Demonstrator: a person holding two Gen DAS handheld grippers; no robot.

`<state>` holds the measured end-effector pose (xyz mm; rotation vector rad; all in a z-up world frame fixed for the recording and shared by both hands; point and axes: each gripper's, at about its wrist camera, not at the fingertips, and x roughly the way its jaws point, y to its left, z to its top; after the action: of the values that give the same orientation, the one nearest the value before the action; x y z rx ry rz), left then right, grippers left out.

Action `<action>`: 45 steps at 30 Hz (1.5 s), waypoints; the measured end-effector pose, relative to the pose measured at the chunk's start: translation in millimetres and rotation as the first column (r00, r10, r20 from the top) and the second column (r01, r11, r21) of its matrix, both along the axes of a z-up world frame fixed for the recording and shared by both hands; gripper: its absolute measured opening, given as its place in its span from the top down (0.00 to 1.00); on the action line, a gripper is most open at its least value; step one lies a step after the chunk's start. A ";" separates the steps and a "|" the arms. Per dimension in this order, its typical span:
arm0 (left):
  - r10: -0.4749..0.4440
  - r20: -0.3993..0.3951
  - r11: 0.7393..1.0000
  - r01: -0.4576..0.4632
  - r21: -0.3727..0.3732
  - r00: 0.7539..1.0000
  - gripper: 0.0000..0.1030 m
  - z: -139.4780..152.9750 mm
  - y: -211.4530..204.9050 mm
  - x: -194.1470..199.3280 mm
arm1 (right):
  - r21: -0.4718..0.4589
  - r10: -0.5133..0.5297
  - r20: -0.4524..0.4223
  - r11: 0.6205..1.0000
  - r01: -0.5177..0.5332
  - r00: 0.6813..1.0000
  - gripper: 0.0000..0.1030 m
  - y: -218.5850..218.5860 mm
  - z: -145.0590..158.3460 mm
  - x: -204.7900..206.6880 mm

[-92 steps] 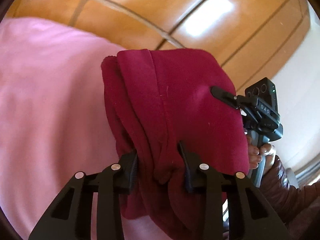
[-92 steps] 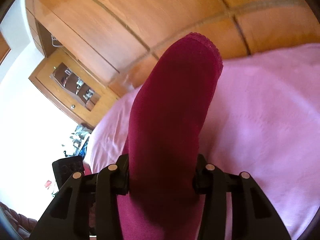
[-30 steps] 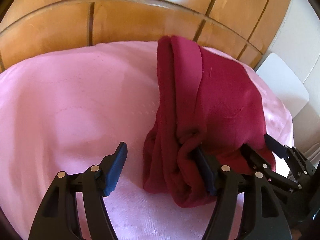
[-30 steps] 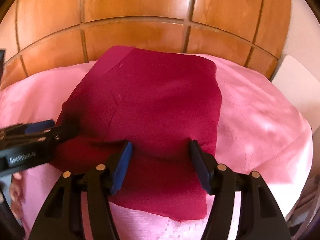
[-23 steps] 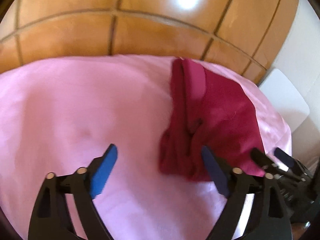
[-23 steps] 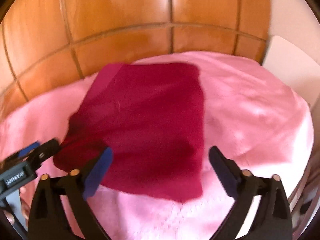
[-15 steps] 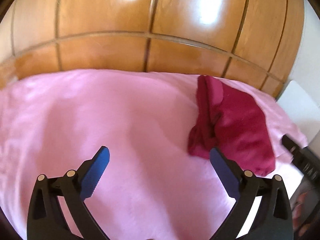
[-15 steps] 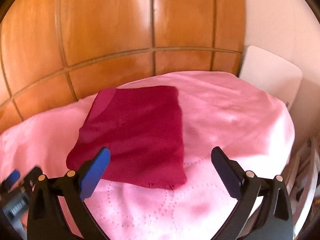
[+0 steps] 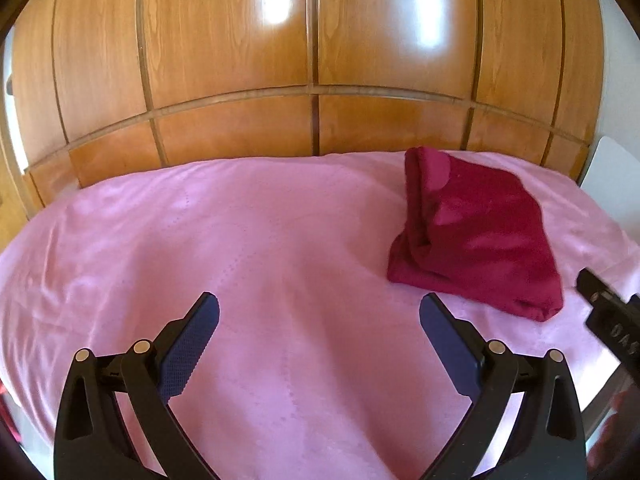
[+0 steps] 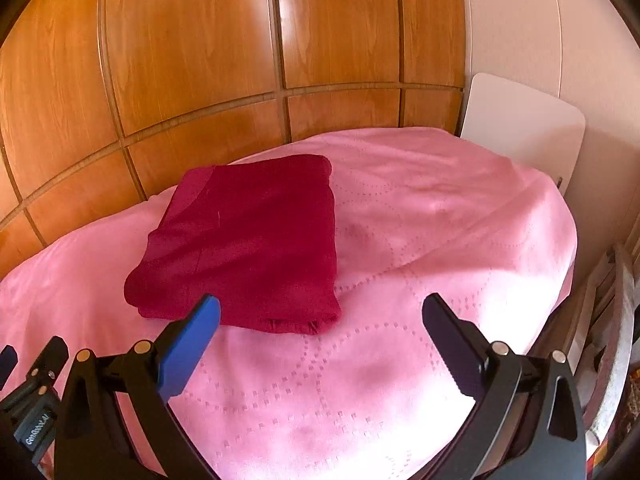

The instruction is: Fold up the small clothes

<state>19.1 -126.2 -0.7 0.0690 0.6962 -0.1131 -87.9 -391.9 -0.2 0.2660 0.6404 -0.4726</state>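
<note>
Right wrist view shows the right gripper [image 10: 320, 312] spread wide and empty, the folded maroon garment [image 10: 248, 240] lying left of centre on the pink bedspread [image 10: 440, 240]. Left gripper [image 9: 319, 312] likewise gapes, the garment seemingly bunched at right.

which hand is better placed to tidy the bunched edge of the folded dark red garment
Left, probably. The left tool faces the folded dark red garment's bunched open side; the right tool faces its flat top. Both are open and empty.

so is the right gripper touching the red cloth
Apart. The right wrist view shows the right gripper open and empty, bare pink sheet between it and the red cloth.
</note>
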 end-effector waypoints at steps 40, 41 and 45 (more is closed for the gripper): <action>-0.026 -0.022 0.998 0.025 -0.061 0.999 0.04 -15.7 4.1 -2.5 | -0.013 0.024 -0.006 1.000 -0.024 1.000 0.02 11.8 -15.8 4.6; -0.029 -0.020 0.998 0.028 -0.059 0.999 0.04 -15.4 5.4 -1.5 | -0.012 0.025 -0.005 1.000 -0.025 1.000 0.02 12.3 -15.7 4.3; -0.030 -0.013 0.998 0.029 -0.057 0.999 0.04 -12.8 6.4 -2.7 | -0.010 0.026 0.001 1.000 -0.026 1.000 0.02 12.9 -14.6 3.2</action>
<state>16.5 -119.9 -13.5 0.0242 0.7053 -0.1616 -84.7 -379.0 -14.8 0.2480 0.6393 -0.4506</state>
